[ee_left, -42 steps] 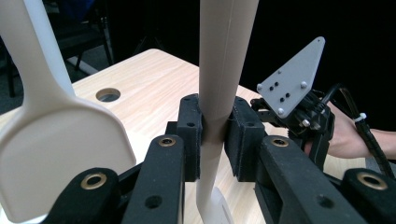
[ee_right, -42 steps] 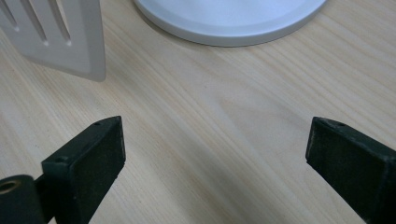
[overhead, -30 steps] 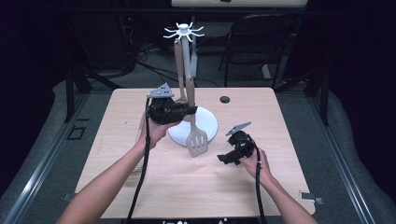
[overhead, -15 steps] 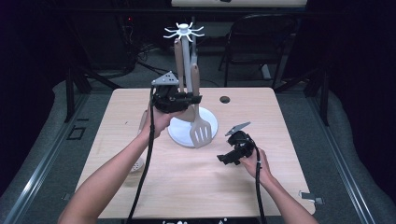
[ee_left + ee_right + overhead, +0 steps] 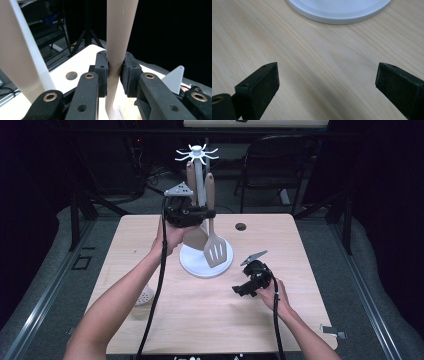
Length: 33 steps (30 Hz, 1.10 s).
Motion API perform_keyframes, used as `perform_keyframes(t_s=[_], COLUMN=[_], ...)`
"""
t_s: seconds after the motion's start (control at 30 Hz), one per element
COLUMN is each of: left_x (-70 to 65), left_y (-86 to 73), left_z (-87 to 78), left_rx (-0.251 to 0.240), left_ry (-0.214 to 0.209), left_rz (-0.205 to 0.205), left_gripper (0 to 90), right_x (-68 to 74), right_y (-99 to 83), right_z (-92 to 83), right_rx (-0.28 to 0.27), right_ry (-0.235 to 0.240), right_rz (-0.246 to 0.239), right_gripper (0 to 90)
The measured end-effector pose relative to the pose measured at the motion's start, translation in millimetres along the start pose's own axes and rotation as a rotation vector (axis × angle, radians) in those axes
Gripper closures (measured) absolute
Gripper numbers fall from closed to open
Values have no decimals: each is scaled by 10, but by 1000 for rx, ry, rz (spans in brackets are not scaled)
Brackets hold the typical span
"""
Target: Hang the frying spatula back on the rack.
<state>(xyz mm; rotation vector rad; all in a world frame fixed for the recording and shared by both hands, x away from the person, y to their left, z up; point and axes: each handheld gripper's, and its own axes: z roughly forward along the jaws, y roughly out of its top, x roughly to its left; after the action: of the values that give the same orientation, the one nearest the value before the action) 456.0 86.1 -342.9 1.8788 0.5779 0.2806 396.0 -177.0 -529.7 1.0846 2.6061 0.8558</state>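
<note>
My left gripper (image 5: 208,213) is shut on the handle of a beige slotted spatula (image 5: 216,251), held upright beside the post of a white utensil stand (image 5: 199,170). In the left gripper view the pads (image 5: 102,72) press the spatula's handle (image 5: 121,30) from both sides. The spatula's head hangs over the stand's round base (image 5: 192,265). A beige spoon (image 5: 195,237) hangs on the stand just left of it. My right gripper (image 5: 240,290) rests low on the table at the right, open, with bare wood between its jaws (image 5: 327,77).
The wooden table (image 5: 300,320) has a small round hole (image 5: 241,226) behind the stand. A white perforated utensil head (image 5: 145,296) lies under the left forearm. The stand's base rim (image 5: 337,13) lies just ahead of the right gripper. A chair (image 5: 280,165) stands beyond the table.
The left gripper has risen and moved toward the stand's post with the spatula, whose head has lifted off the base's front edge. The right gripper has stayed where it was.
</note>
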Motion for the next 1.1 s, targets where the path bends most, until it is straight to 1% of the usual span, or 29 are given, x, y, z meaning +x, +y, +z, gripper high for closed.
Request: perform_keyframes(t_s=[0.13,0.2,0.37,0.47,0.6,0.67,0.7,0.97,1.1], left_x=[31,43,74,93,123,140,144,220,226], left_y=[70,93,146,165,180,185,185,156,158], left_z=[-22,-22,-26,-34,-23,-18,-12,29,39], left_rx=[-7,-8,-7,-7,-3,3,3,12,11], left_ry=[11,14,21,23,29,33,34,62,80], left_rz=[-4,-10,-16,-28,-43,-44,-53,-81,-84], left_gripper=[770,770,770,770,770,770,770,770,770], right_x=[-2,1,6,1,4,3,2,5,4], right_y=[0,0,1,0,0,0,0,-1,3], right_z=[3,6,12,10,14,18,18,22,15], right_rx=[2,-2,-4,0,-4,-8,-6,0,18], right_ry=[2,-3,4,2,8,8,6,11,-2], right_rz=[-3,-3,-3,-5,-3,-9,-12,-3,-11], right_gripper=[48,48,49,49,49,50,50,51,52])
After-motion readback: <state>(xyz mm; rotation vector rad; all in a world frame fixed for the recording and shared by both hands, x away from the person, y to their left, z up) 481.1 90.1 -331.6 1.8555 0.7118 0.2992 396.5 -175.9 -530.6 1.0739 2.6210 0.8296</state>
